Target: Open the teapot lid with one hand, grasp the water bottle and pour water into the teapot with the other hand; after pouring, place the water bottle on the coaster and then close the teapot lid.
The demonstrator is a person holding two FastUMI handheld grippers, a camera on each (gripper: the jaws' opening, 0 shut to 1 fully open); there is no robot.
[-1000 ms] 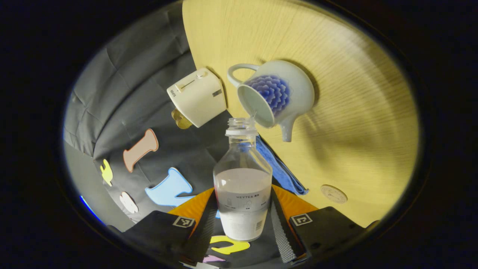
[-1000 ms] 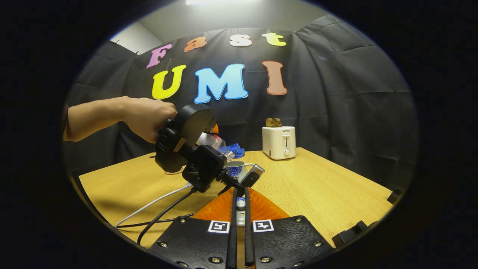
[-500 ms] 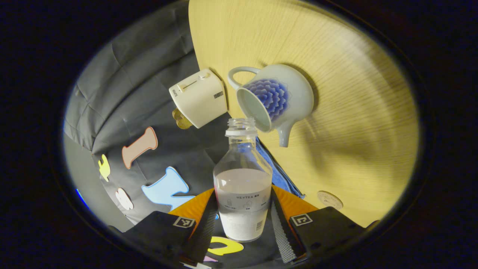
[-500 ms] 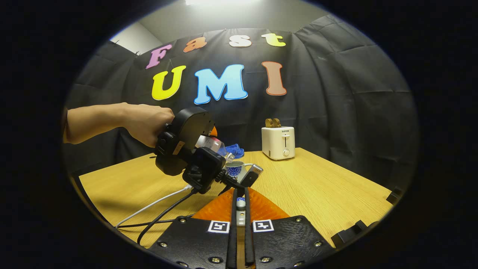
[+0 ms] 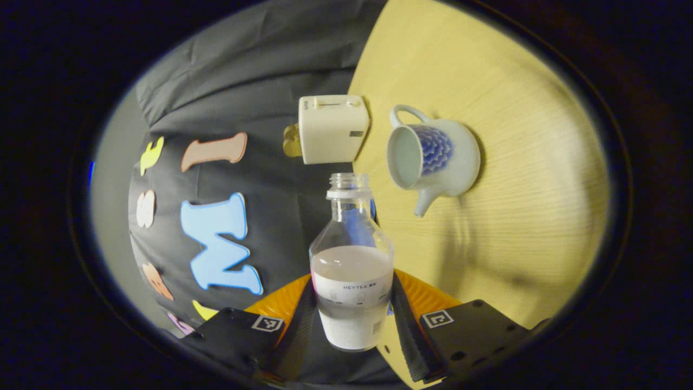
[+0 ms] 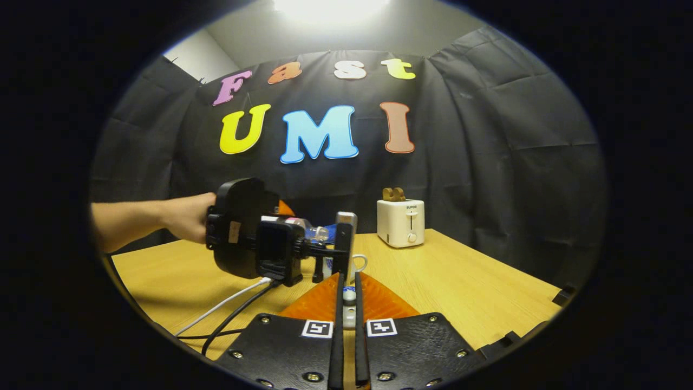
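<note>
Wooden table [image 5: 514,108] carries the lidless teapot [image 5: 433,157]. In the left gripper view the left gripper [image 5: 352,319] clamps the water bottle [image 5: 352,260], mouth beside the pot; pouring looks finished, coaster and lid remain. In the right gripper view the right gripper [image 6: 346,319] pinches the small lid [image 6: 350,296] nearly closed.

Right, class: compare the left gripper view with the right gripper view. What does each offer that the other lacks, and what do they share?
Left gripper view: the open mouth and spout of the teapot, and the liquid level in the water bottle gripped by the left gripper. Right gripper view: the hand holding that gripper, its cables, and a small piece, probably the teapot lid, pinched in the right gripper. Shared: toaster, table, bottle, part of the teapot.
</note>
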